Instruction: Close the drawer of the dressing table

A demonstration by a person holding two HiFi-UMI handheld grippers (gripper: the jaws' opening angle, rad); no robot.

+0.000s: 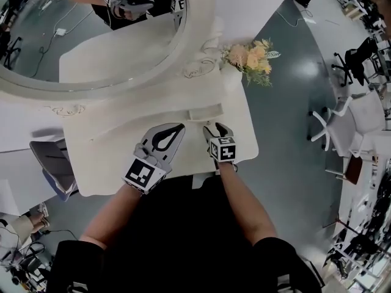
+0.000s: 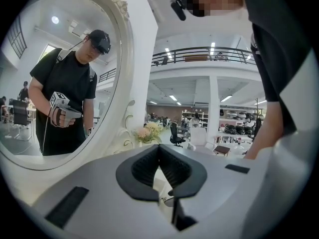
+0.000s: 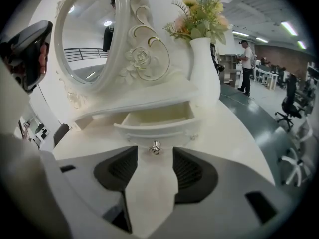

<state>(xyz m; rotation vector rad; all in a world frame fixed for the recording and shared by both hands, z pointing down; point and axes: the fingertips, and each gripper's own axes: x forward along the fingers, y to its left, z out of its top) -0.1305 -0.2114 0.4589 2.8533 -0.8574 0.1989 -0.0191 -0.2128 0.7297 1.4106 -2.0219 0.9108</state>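
White tabletop [image 1: 110, 138] of a dressing table is filling the near ground, with a grey-floored hall of desks and chairs spreading behind. Oval mirror [image 3: 87, 39] is serving as the fixed mark. Drawer [image 3: 157, 118] is sitting at the foot of the mirror's carved frame, on its vase [image 3: 204, 73] side, and is standing pulled out, its pale inside showing. Its long axis is running across, along the mirror's base, so it looks to be sliding in toward the mirror. Knob [image 3: 156, 147] is showing at the middle of the drawer front, on the side facing away from the mirror. Right gripper [image 3: 154, 159] is lying straight out from that front, farther from the mirror than the drawer, and is pointing at it and tilting downward. Its jaws are standing wide apart, nothing clamped, with the knob lining up in the gap just ahead of the tips; touching or not, I cannot tell. Left gripper [image 2: 159, 151] is hanging beside the right one, likewise out from the mirror but off the drawer's line, toward the mirror's middle. Its jaw tips are meeting, nothing between them. Right hand is reading as the nearer and the better aligned. Coming move is likely calling for a straight push on the drawer front toward the mirror, square to that axis.
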